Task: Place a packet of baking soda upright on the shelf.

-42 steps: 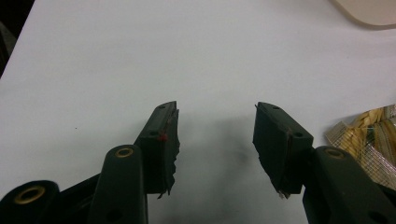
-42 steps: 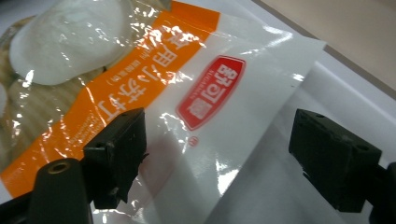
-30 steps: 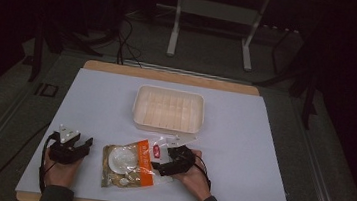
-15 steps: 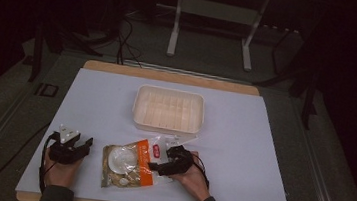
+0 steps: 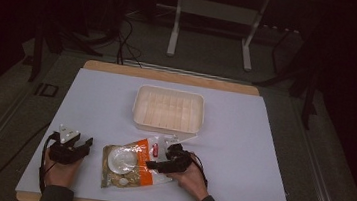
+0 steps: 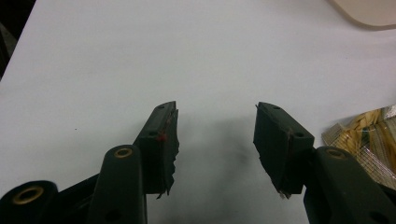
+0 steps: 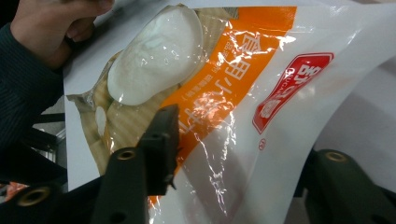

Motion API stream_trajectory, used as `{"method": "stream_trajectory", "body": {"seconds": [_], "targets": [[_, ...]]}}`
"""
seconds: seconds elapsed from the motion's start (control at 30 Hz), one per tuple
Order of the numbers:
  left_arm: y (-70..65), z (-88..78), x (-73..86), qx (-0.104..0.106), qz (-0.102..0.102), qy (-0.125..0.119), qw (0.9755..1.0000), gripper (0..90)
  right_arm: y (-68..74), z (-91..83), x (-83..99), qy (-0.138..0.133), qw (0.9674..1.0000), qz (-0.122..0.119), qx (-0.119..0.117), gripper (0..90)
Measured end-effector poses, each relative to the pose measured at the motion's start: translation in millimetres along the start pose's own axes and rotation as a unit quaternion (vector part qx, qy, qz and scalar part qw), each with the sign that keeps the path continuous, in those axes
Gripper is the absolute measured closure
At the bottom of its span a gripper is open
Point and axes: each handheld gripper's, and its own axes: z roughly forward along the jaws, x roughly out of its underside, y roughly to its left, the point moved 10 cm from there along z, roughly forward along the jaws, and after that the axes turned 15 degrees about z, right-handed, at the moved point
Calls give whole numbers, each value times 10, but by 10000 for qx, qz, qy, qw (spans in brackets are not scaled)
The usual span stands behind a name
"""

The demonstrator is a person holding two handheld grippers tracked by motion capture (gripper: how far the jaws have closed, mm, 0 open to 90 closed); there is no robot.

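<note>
A snack bag (image 5: 127, 163), orange and clear with a white round piece inside, lies flat near the table's front edge. My right gripper (image 5: 153, 164) reaches over the bag's right part from the right. In the right gripper view the bag (image 7: 224, 93) runs between the wide-apart jaws of the right gripper (image 7: 243, 135); one jaw rests on top of the film and the other is partly covered by it. The left gripper (image 5: 80, 146) rests on the table left of the bag, open and empty (image 6: 215, 109). A corner of the bag (image 6: 369, 135) lies just right of it.
A shallow cream tray (image 5: 169, 109) stands empty at the table's middle, behind the bag; its edge (image 6: 369, 11) is at the top right of the left gripper view. The white table top (image 5: 263, 139) extends to the right. The person's left hand (image 7: 51, 23) holds the other gripper.
The right gripper has slid left, farther over the bag's right part. The left gripper and the tray have stayed put.
</note>
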Motion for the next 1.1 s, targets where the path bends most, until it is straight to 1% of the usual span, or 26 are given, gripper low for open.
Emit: {"method": "stream_trajectory", "body": {"seconds": [0.07,0.17,0.23,0.27,0.37,0.5,0.63,0.83,0.93,1.0,1.1], "targets": [[0,0,1,7,1,4,10000,493,7,8,-18,-2,10000,67,-5,598],[-1,0,1,10,5,7,10000,493,12,5,-49,-29,10000,74,51,695],[-1,0,1,7,6,6,10000,493,4,2,-64,-5,9998,34,171,787],[-1,-1,1,9,6,6,10000,493,7,4,-68,1,9998,29,187,822],[-2,-1,1,9,9,8,10000,493,27,10,-78,23,9997,-25,240,883],[-2,-1,2,12,8,13,10000,493,51,10,-93,50,9996,-5,290,897],[-3,-1,1,11,9,13,10000,493,77,-15,-124,35,9998,42,204,899],[-4,-2,1,11,5,13,10000,493,142,-48,-192,34,9998,-29,206,900],[-3,-1,0,8,5,9,10000,493,173,-59,-223,85,9997,-68,205,900],[-4,-1,1,11,6,12,10000,494,201,-70,-249,94,9998,-64,164,900],[-3,-1,1,10,7,12,10000,494,254,-98,-309,52,10000,-54,27,900]]}}
